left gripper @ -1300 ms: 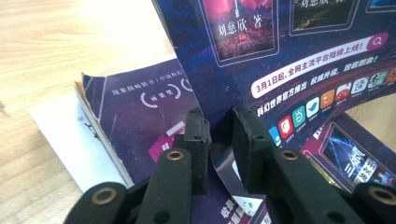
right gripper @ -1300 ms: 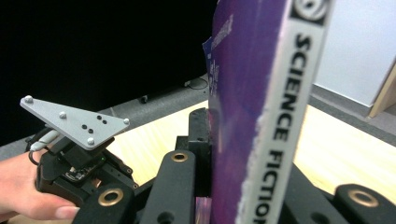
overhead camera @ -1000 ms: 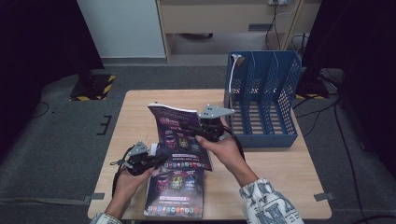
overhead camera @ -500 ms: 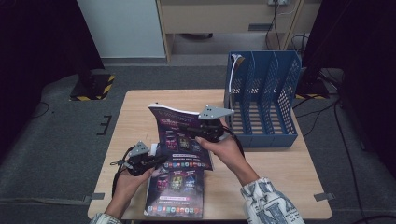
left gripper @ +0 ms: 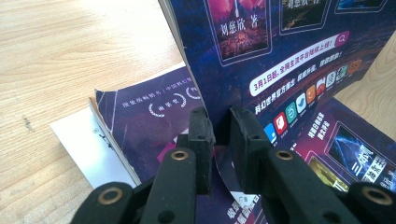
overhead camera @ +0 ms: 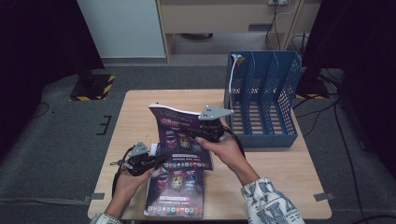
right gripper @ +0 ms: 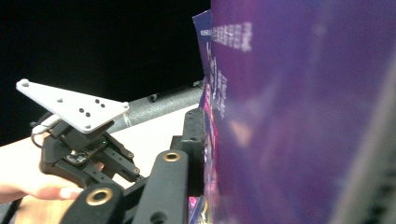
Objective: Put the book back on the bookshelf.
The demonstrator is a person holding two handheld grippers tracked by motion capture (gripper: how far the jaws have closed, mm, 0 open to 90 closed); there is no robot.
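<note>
At the centre of the high view, the magazine (overhead camera: 180,133) stands lifted off the table (overhead camera: 140,107), pinched by both grippers. The right gripper (overhead camera: 189,132) clamps its right edge, nearer the blue file rack (overhead camera: 264,93) at the upper right; the left gripper (overhead camera: 161,160) clamps its lower left corner, above a second magazine (overhead camera: 177,196) lying flat.

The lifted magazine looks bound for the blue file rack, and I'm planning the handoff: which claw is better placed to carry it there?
Probably the right claw: it grips the magazine on the side beside the file rack. The left claw pinches the near edge, farther away.
</note>
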